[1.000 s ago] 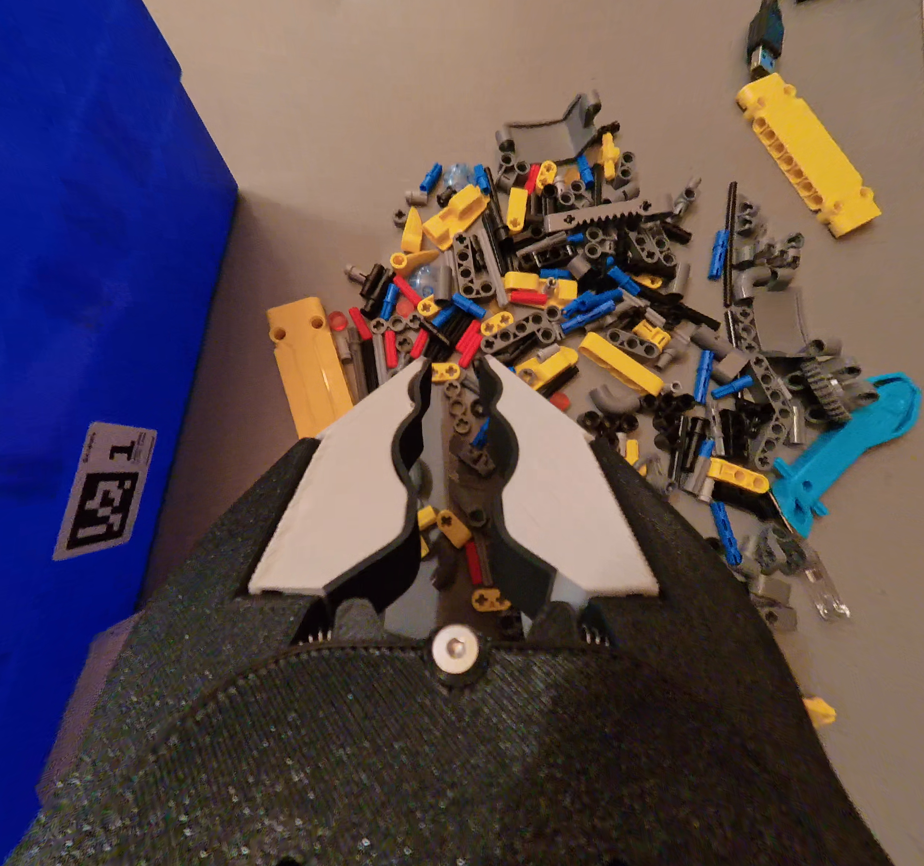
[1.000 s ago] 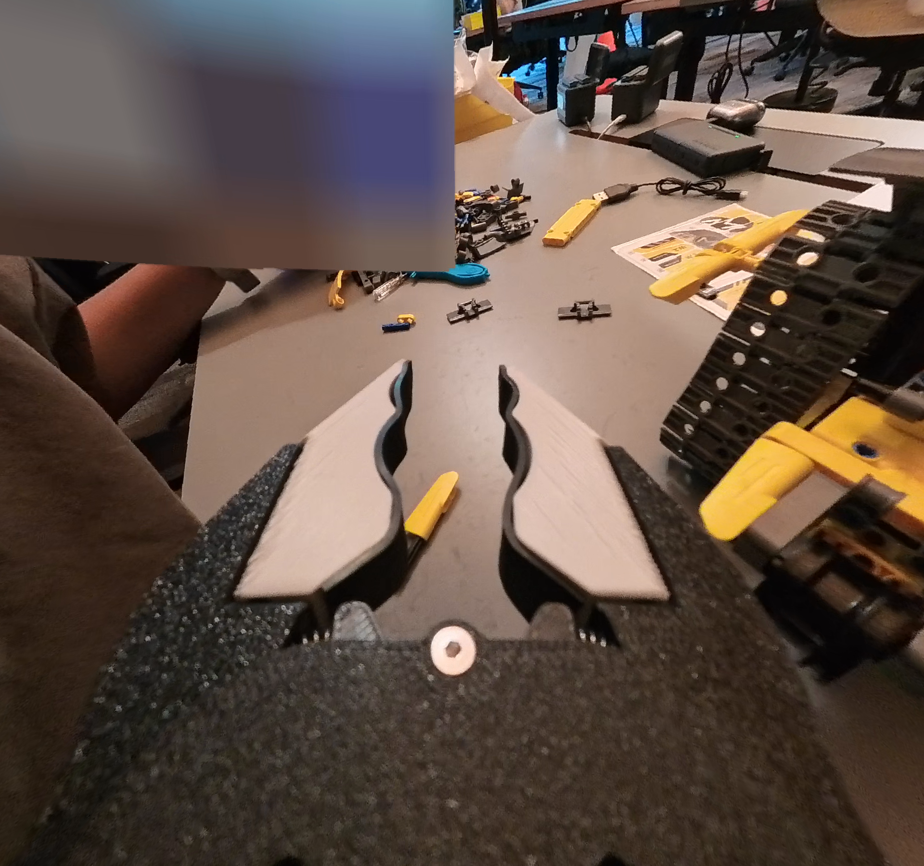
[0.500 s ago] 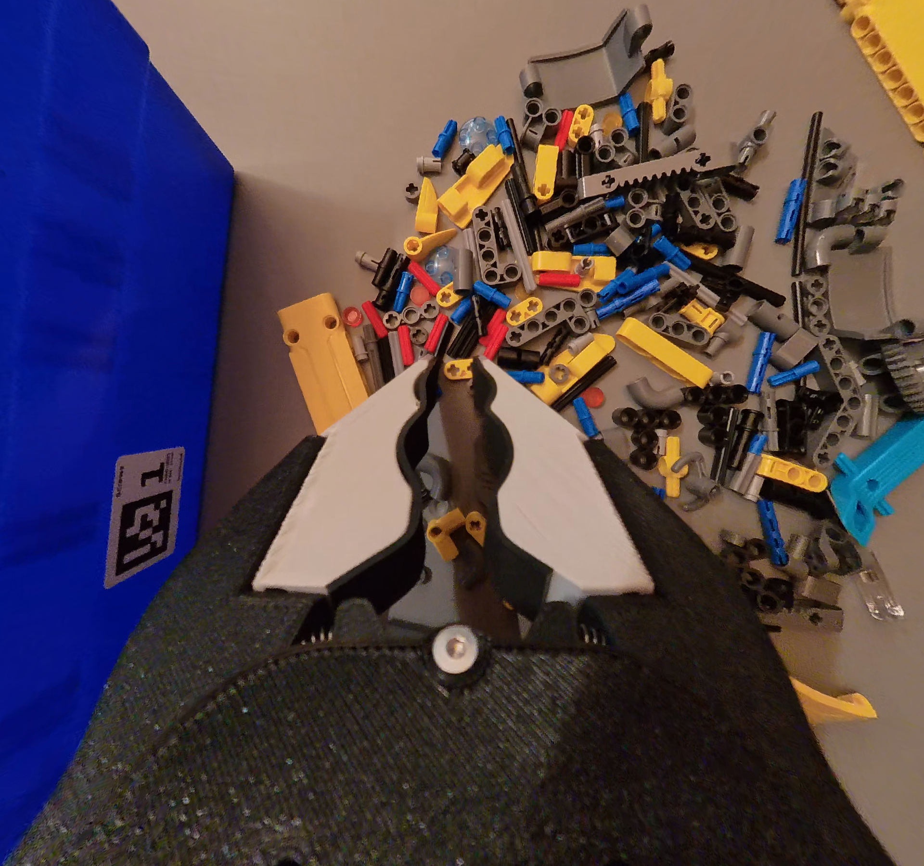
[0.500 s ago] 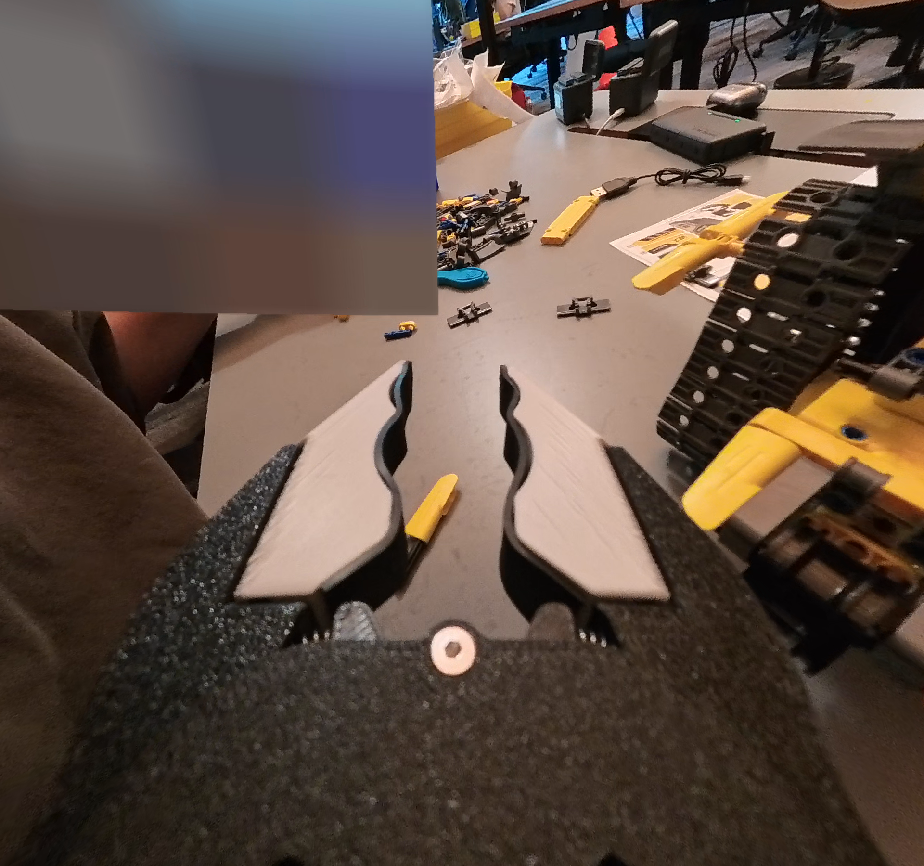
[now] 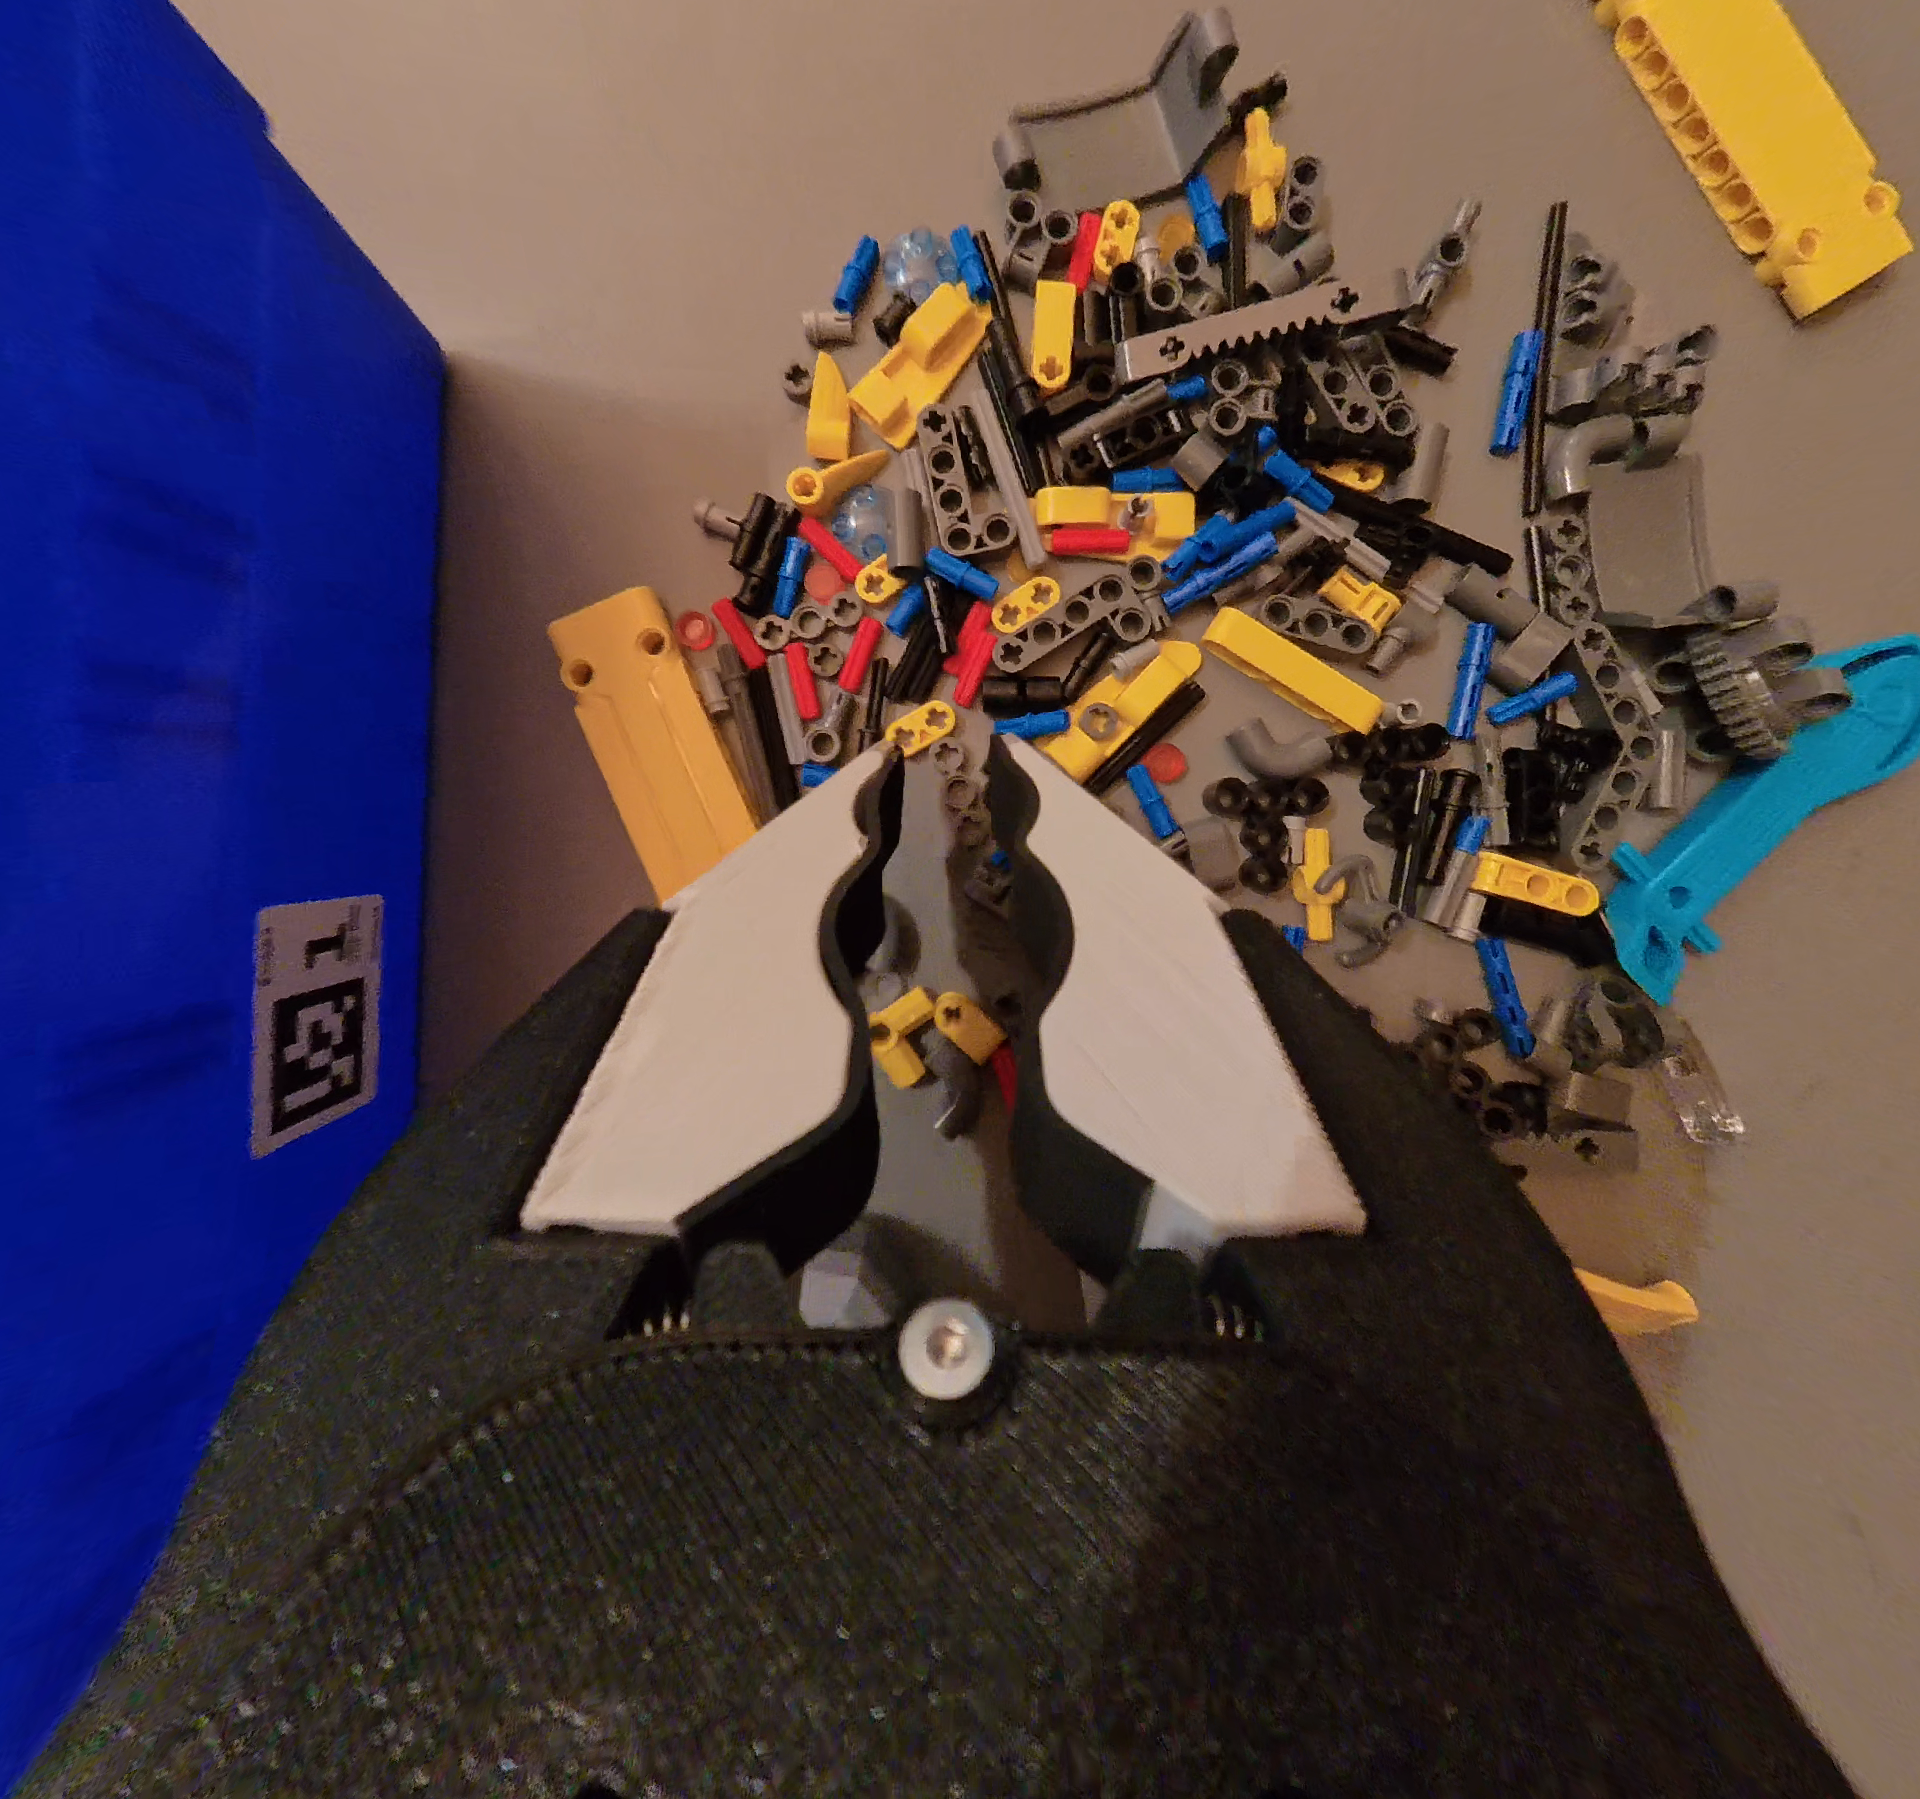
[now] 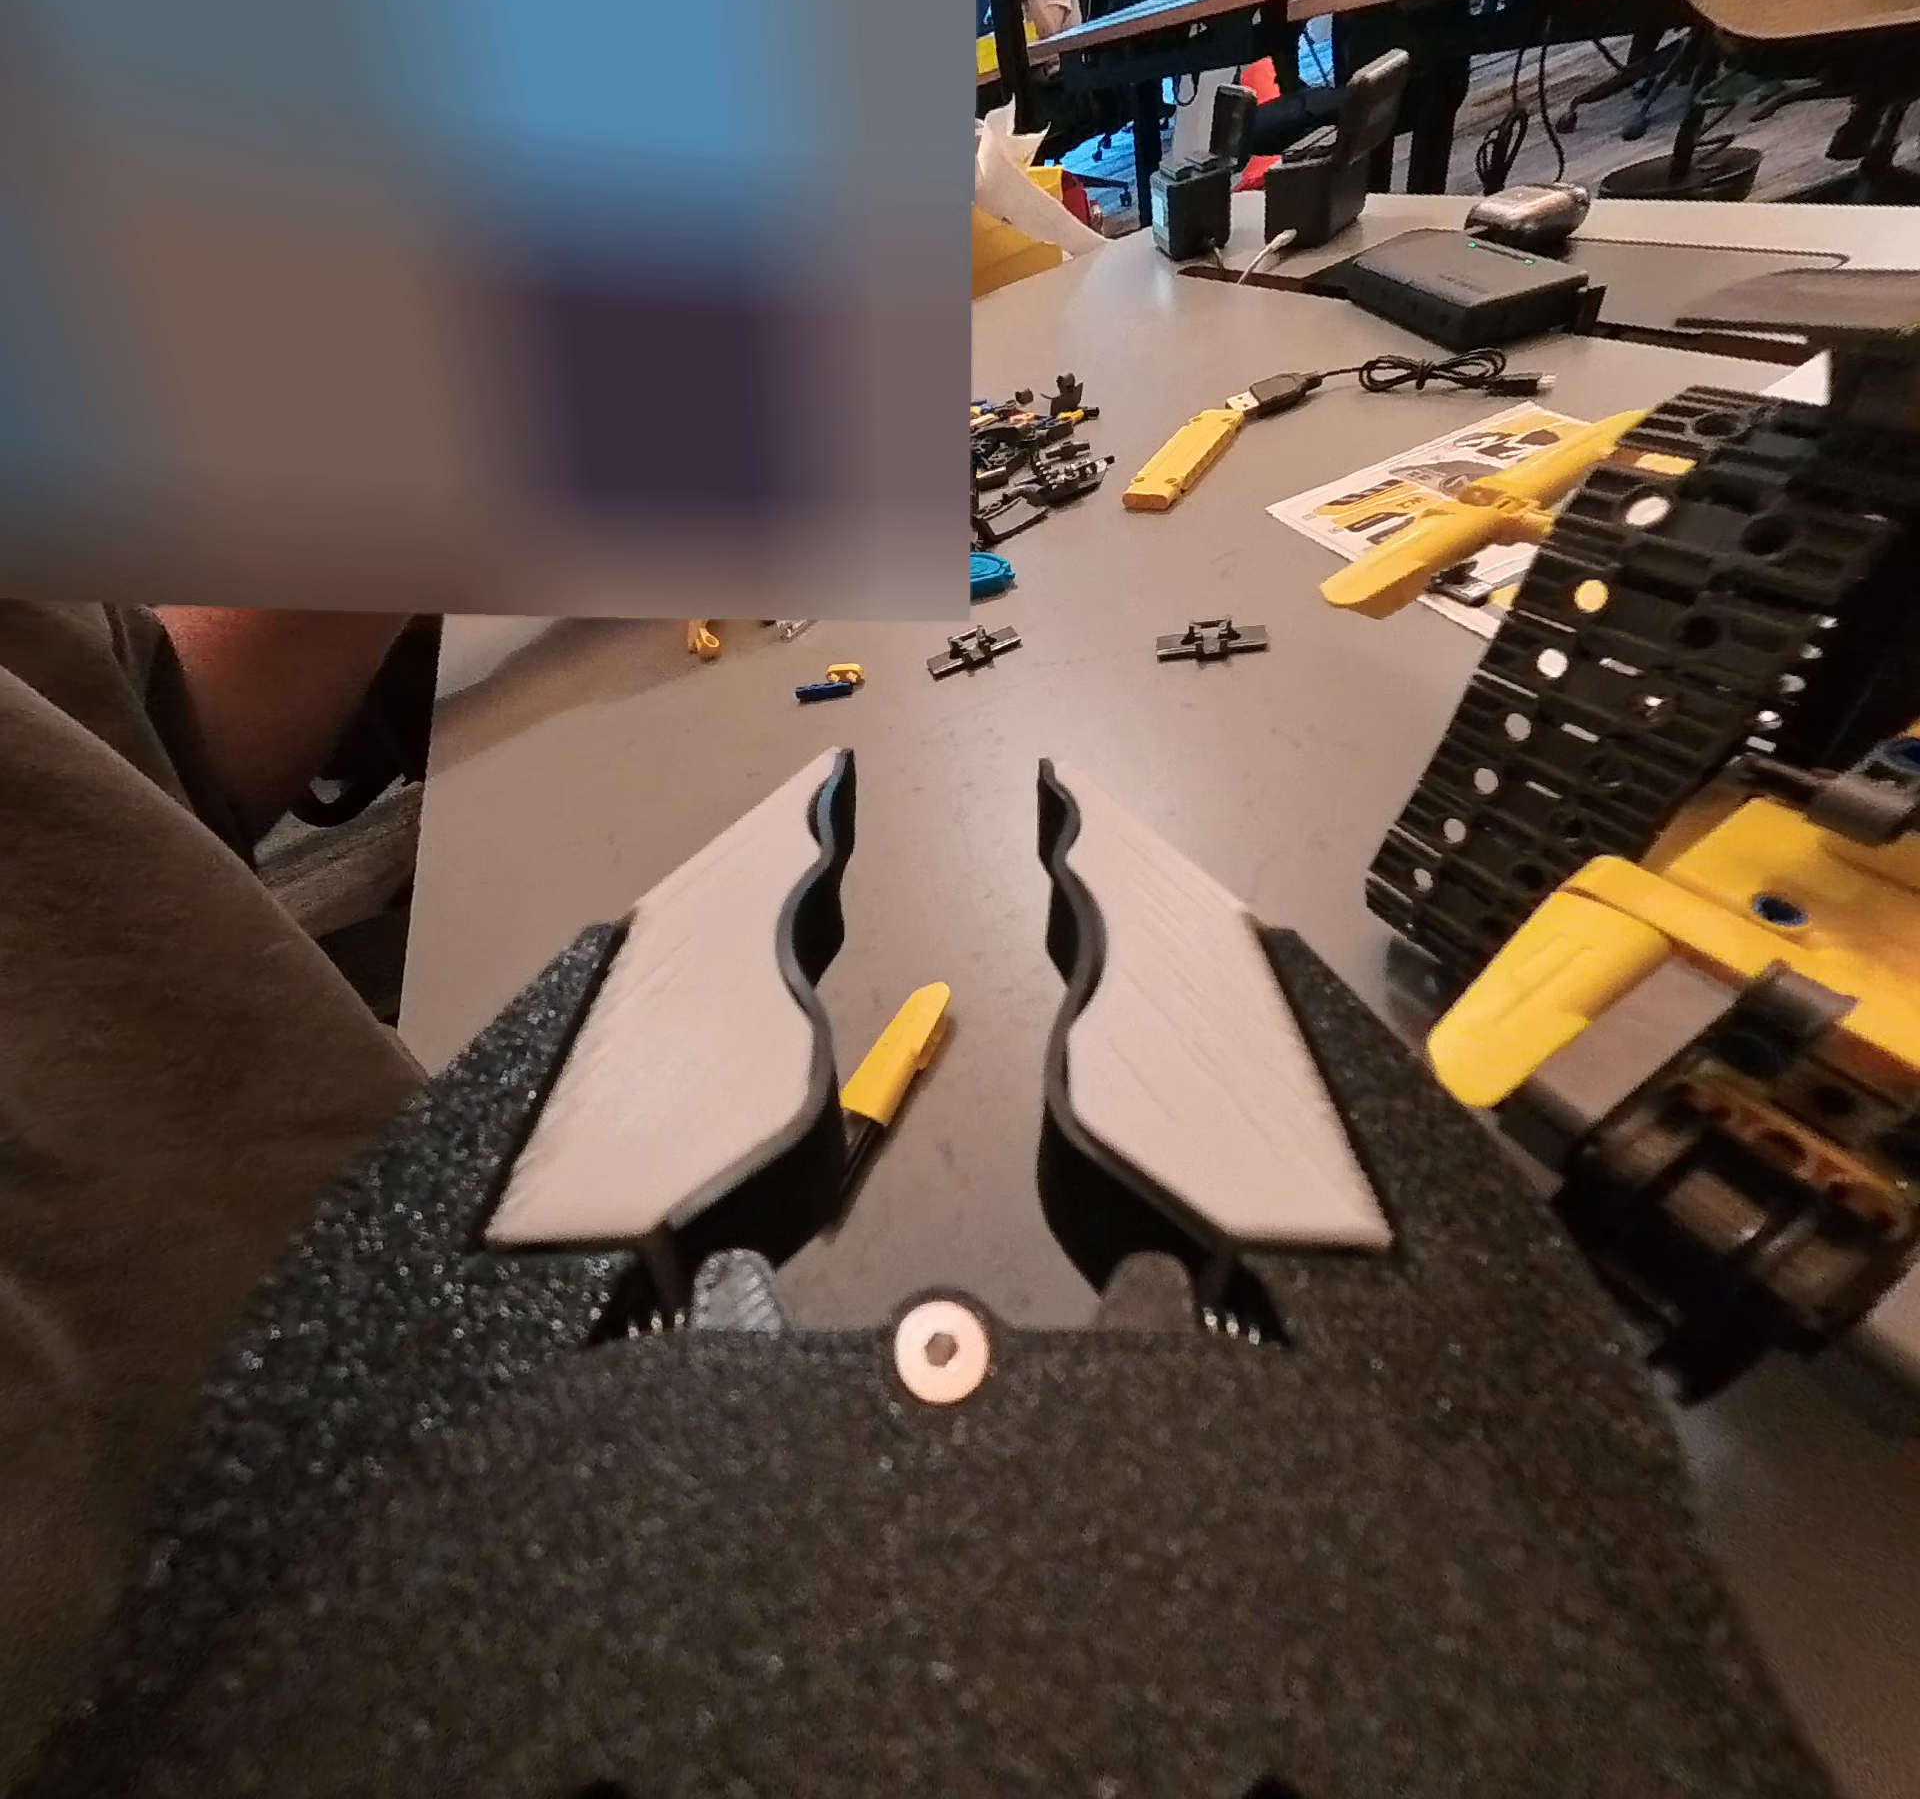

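Observation:
My left gripper [image 5: 943, 760] points down into a pile of small building pieces [image 5: 1143, 523] on a grey table. Its jaws stand almost together, with a dark grey holed beam [image 5: 961, 799] in the narrow gap at the tips. Small yellow connectors [image 5: 920, 1027] show on the table farther back between the fingers. My right gripper [image 6: 945, 773] is open and empty, low over the table. A small yellow piece [image 6: 902, 1048] lies under it by the left finger. A yellow and black tracked vehicle model [image 6: 1621, 689] stands just to its right.
A blue box [image 5: 208, 606] with a tag walls the left. A yellow panel [image 5: 644, 741], a long yellow brick [image 5: 1745, 108] and a teal tool [image 5: 1756, 814] ring the pile. Two black track links [image 6: 971, 650], a printed sheet [image 6: 1382, 492] and a person's sleeve [image 6: 156, 918] show. Some 40 cm of space lies between my two pairs of fingers. The right tips stand about 8 cm off the small yellow piece [image 6: 902, 1048].
My left gripper has moved in closer over the pile and its jaws have narrowed onto the grey beam. My right gripper stays open and has shifted only slightly.

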Demonstrator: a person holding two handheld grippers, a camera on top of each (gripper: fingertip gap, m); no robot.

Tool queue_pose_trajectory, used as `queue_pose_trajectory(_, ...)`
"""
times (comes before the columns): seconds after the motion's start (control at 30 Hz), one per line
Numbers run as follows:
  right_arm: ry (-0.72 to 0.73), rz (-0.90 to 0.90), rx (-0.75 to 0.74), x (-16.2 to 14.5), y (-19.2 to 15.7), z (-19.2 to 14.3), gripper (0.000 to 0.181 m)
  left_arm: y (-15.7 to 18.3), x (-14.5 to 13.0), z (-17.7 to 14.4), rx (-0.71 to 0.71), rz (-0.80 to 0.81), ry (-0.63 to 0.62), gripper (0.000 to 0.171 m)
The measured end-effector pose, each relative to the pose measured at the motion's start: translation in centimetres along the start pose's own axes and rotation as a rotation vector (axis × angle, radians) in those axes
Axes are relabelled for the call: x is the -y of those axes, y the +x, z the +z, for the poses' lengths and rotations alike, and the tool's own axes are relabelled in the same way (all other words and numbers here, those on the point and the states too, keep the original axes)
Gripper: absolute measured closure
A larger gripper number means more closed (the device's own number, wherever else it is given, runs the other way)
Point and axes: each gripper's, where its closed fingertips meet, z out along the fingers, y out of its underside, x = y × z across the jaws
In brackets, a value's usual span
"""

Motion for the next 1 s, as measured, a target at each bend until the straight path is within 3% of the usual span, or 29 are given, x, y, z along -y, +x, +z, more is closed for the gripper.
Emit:
queue_pose_trajectory(0.13, -0.013, -0.017, 0.000, -0.2, -0.2, 0.1, 0.147, -0.5, 0.3, -0.1, 0.019, 0.064, -0.014, 0.153)
queue_pose_trajectory(0.4, -0.014, -0.009, 0.002, -0.2, -0.1, 0.2, 0.147, -1.9, -0.5, 0.4, 0.087, 0.404, -0.185, 0.163)
queue_pose_trajectory(0.63, -0.018, 0.005, 0.009, -0.2, -0.1, 0.2, 0.147, -1.0, -0.6, 1.2, -0.069, 0.602, -0.236, 0.158)
queue_pose_trajectory(0.87, -0.008, 0.015, 0.012, -0.1, 0.0, 0.1, 0.147, -0.6, -0.4, 1.4, -0.161, 0.631, -0.258, 0.158)
queue_pose_trajectory(1.0, -0.011, 0.007, 0.013, -0.2, -0.1, 0.1, 0.147, 0.5, -0.6, 1.4, -0.310, 0.565, -0.258, 0.160)
